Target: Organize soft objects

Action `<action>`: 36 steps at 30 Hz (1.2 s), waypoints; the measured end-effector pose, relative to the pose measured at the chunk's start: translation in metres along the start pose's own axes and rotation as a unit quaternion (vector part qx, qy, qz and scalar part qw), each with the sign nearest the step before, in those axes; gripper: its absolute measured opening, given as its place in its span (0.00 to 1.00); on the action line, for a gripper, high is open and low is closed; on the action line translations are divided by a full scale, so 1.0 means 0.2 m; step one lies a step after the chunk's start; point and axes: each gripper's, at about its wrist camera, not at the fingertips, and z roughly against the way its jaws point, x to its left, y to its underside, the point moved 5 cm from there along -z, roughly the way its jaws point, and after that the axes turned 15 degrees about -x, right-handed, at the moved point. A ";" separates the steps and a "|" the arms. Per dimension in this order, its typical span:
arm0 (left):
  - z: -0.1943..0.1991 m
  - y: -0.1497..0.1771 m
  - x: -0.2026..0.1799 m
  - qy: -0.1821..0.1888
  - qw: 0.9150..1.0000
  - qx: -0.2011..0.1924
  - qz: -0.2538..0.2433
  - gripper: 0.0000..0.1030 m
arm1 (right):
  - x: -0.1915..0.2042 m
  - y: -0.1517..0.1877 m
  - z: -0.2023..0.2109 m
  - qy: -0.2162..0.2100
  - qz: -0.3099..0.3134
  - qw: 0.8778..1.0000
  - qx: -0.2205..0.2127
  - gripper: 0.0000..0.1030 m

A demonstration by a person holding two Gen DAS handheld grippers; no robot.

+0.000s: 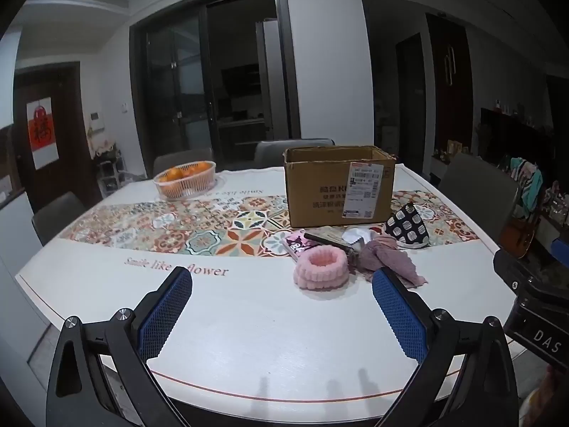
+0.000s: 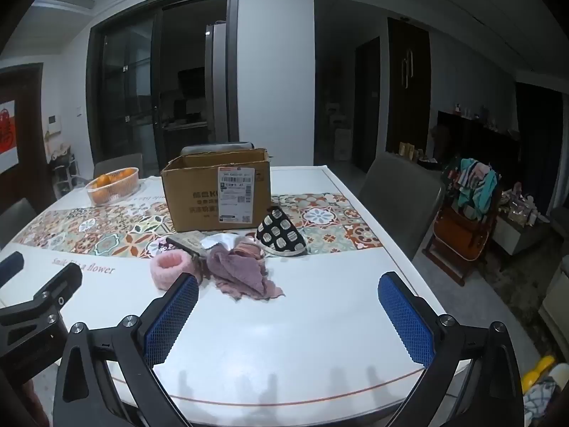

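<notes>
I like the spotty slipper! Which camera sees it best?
The right wrist view: the slipper sits near the middle, whole, beside the box. The left wrist view shows it off to the right, slightly smaller.

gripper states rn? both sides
Left hand-held gripper: open, holding nothing, above the table.
Right hand-held gripper: open, holding nothing.

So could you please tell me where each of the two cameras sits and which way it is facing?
Left wrist: on the left gripper, low over the table's near edge, facing the cardboard box; own open fingers show, right gripper at right.
Right wrist: on the right gripper, facing the same way; left gripper at left.
Shared: box, pink headband, mauve cloth, basket of oranges.
</notes>
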 end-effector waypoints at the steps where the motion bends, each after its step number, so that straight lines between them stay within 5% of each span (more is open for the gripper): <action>1: 0.01 0.00 -0.03 0.002 1.000 -0.006 -0.019 1.00 | 0.00 0.00 0.00 0.000 0.001 1.000 0.001 1.00; 36: 0.06 -0.01 0.01 -0.001 1.000 -0.025 0.001 1.00 | 0.00 -0.02 0.02 0.000 0.005 1.000 -0.007 1.00</action>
